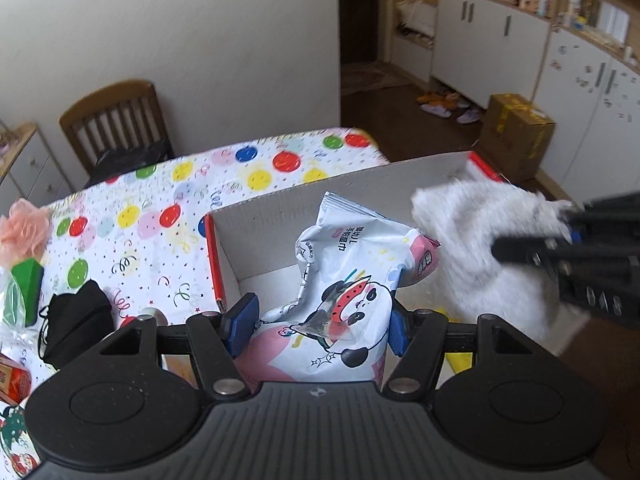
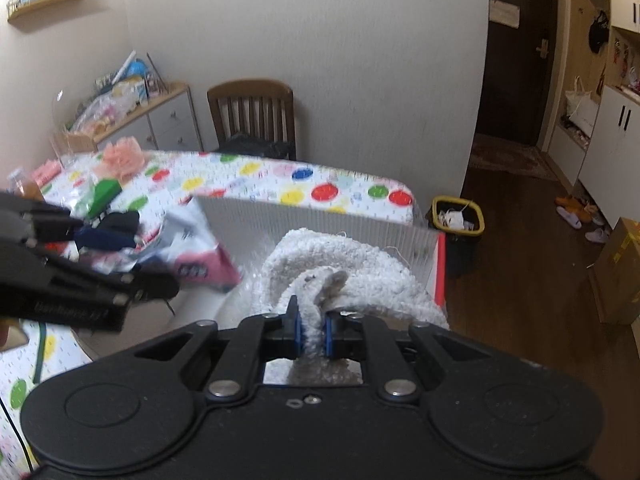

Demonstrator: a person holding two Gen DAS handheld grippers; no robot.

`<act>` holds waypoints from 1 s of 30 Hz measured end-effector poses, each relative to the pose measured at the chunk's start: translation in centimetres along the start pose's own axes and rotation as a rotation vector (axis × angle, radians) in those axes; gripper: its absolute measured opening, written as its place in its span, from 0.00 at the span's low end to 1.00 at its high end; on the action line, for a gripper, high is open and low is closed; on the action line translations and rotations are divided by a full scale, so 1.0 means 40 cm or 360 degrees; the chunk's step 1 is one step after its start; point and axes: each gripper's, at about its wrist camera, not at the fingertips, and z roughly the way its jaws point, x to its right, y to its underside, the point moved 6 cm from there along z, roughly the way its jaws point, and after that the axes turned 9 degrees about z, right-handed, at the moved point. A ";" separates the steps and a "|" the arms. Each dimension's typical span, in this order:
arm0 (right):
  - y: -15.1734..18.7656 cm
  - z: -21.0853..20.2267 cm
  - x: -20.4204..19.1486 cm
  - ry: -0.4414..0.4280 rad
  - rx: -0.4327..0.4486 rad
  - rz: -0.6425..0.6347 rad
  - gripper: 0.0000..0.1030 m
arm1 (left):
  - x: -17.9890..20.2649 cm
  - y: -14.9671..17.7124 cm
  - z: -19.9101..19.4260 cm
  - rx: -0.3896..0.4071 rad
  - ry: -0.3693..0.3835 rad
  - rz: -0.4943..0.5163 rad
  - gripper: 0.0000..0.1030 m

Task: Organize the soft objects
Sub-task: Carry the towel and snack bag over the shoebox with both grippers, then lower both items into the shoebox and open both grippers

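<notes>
Balloon-print table (image 1: pixel 168 184) carries a white box (image 1: pixel 304 216). Left gripper (image 1: pixel 320 320) is clamped on a panda pack (image 1: pixel 344 292) above it. Right gripper (image 2: pixel 310 328) pinches a fluffy towel (image 2: pixel 352 268) over the box.

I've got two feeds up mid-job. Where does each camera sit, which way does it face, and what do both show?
Left wrist: on the left gripper, looking forward and down along its blue pads, which clamp the panda pouch over the white box; the right gripper enters from the right.
Right wrist: on the right gripper, facing down, pads pinching the white fluffy cloth; the left gripper enters from the left.
Shared: box, pouch, cloth, balloon tablecloth, wooden chair.
</notes>
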 end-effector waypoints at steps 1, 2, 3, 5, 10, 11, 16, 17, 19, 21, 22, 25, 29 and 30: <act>0.006 0.011 0.003 -0.0003 -0.0018 -0.0002 0.09 | -0.001 -0.002 0.017 -0.0020 -0.0009 -0.0012 0.62; 0.010 0.020 0.004 -0.0010 -0.0035 -0.0002 0.09 | -0.002 -0.005 0.034 -0.0042 -0.0016 -0.0024 0.62; 0.016 0.030 0.003 -0.0019 -0.0052 -0.0003 0.09 | -0.002 -0.006 0.049 -0.0061 -0.0024 -0.0038 0.62; 0.028 0.042 0.005 -0.0033 -0.0080 -0.0007 0.10 | -0.004 -0.008 0.077 -0.0097 -0.0046 -0.0058 0.62; 0.058 0.072 0.007 -0.0049 -0.0159 -0.0023 0.12 | -0.001 -0.012 0.128 -0.0159 -0.0096 -0.0046 0.62; 0.065 0.077 0.007 -0.0054 -0.0178 -0.0028 0.14 | 0.001 -0.013 0.136 -0.0169 -0.0100 -0.0037 0.62; 0.088 0.088 0.004 -0.0072 -0.0248 -0.0050 0.19 | 0.016 -0.006 0.171 -0.0246 -0.0099 -0.0026 0.62; 0.091 0.089 0.004 -0.0070 -0.0261 -0.0051 0.19 | 0.018 -0.004 0.177 -0.0262 -0.0102 -0.0021 0.62; 0.095 0.090 0.003 -0.0071 -0.0289 -0.0053 0.20 | 0.023 0.000 0.190 -0.0293 -0.0099 -0.0002 0.62; 0.098 0.091 0.005 -0.0061 -0.0305 -0.0048 0.21 | 0.032 0.004 0.201 -0.0322 -0.0102 0.0030 0.62; 0.101 0.091 0.006 -0.0053 -0.0317 -0.0043 0.22 | 0.036 0.006 0.208 -0.0336 -0.0104 0.0049 0.62; 0.105 0.093 0.010 -0.0029 -0.0344 -0.0024 0.29 | 0.051 0.011 0.220 -0.0380 -0.0092 0.0090 0.63; 0.109 0.090 0.014 -0.0029 -0.0359 -0.0007 0.47 | 0.064 0.020 0.228 -0.0424 -0.0067 0.0129 0.66; 0.110 0.086 0.016 -0.0029 -0.0357 -0.0009 0.49 | 0.067 0.022 0.229 -0.0432 -0.0063 0.0142 0.66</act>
